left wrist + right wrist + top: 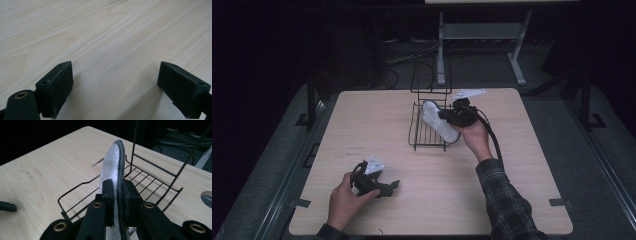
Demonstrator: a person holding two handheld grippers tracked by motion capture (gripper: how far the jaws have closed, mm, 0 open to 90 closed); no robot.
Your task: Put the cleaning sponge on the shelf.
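- Over the wire rack [428, 131], we hold a slipper [439, 122] on edge, part of it above the rack's floor.
- We judge the slipper light and soft: fleecy lining, flexible dark sole. Grip across sole and lining near one end.
- Right tongs [117, 195]: clamped on the slipper.
- Left tongs [115, 85]: near the rack's front, jaws wide apart, empty, just above the bench [362, 130].
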